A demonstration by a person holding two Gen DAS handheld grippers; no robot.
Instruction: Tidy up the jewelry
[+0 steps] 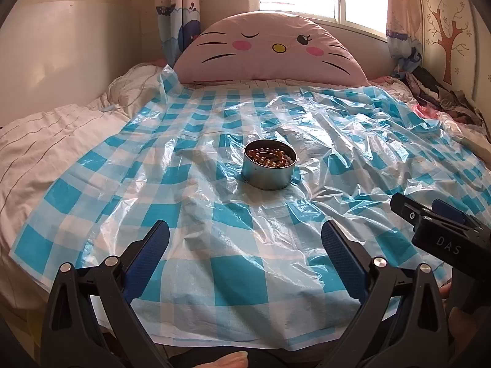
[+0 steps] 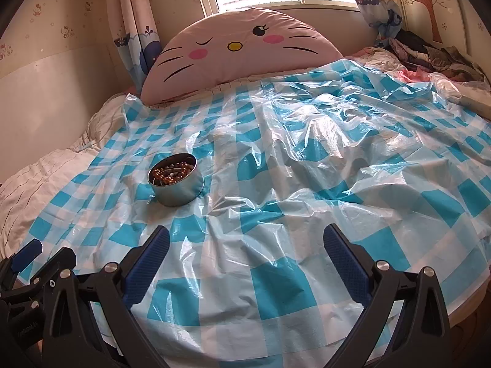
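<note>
Bed [image 1: 46, 141] fills both views, covered by a crinkled blue-check plastic sheet [image 1: 214, 214]. Cat-face pillow [image 1: 270, 49] at 12 o'clock against the window.

Tin [image 1: 270, 168]: round, metal, open top, standing upright on the sheet. Left view: about 12 o'clock from the left tongs [image 1: 245, 239], near centre of sheet. Right view: about 10 o'clock from the right tongs [image 2: 247, 242], well apart.

Beads [image 1: 271, 156]: brown strand coiled inside the tin, all below the rim as far as can be told. No other jewelry seen on the sheet.

Left tongs: spread wide, nothing between them, held low over the near edge of the sheet, apart from the tin. Right tongs: spread wide too, empty, likewise at the near edge; their body shows at 3 o'clock in the left view.

Judgement: the beads are in the tin, so the step in hand looks like either the finish or the lead-in to taking the strand out; cannot tell which. If a grasp follows, the next move calls for a forward reach to the tin, approaching from above the rim. The slick sheet may let the tin slide or tip.
</note>
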